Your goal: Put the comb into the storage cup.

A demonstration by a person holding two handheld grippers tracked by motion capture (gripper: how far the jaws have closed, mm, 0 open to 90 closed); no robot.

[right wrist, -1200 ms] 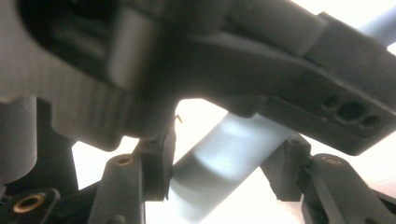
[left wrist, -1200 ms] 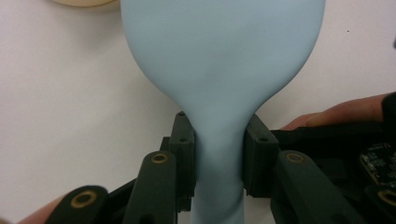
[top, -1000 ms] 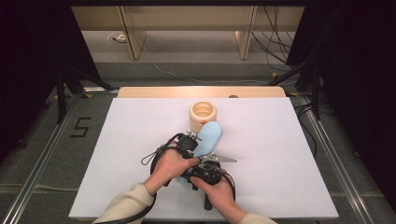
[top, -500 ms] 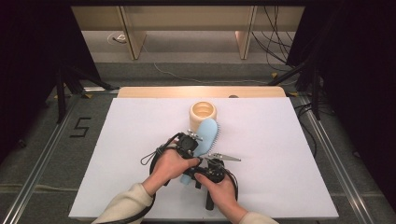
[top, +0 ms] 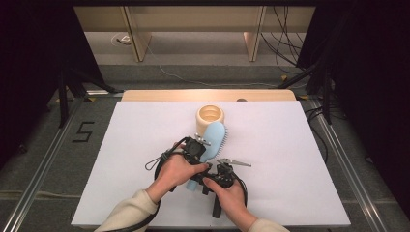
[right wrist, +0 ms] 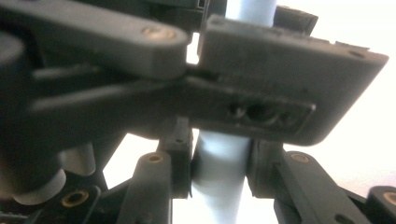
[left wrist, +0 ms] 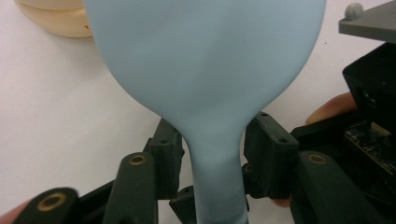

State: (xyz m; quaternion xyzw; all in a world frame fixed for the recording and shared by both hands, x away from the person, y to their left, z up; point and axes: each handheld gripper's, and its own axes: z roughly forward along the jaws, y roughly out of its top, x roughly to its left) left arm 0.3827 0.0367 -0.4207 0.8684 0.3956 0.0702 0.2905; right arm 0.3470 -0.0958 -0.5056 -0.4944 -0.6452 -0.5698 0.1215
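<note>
A light blue hairbrush [top: 215,137] is held above the white table [top: 295,150], its head pointing at a cream cup [top: 210,116]. Bristles show along its right edge. My left gripper [top: 197,146] is shut on the brush's narrow neck; in the left gripper view [left wrist: 215,154] the pads press both sides of the neck below the smooth back of the brush [left wrist: 205,56]. My right gripper [top: 220,178] is shut on the handle lower down. In the right gripper view [right wrist: 218,168] the jaws clamp the blue handle [right wrist: 218,191], with the left gripper's body right in front.
The cream cup [left wrist: 51,18] stands open-topped just beyond the brush head, near the table's far edge. A wooden strip [top: 208,95] borders the table at the back. Dark stands and cables [top: 309,72] flank the table.
The brush has rolled a little so that bristles show on its right edge, and its head has crept toward the cup. Both grippers keep their hold.
</note>
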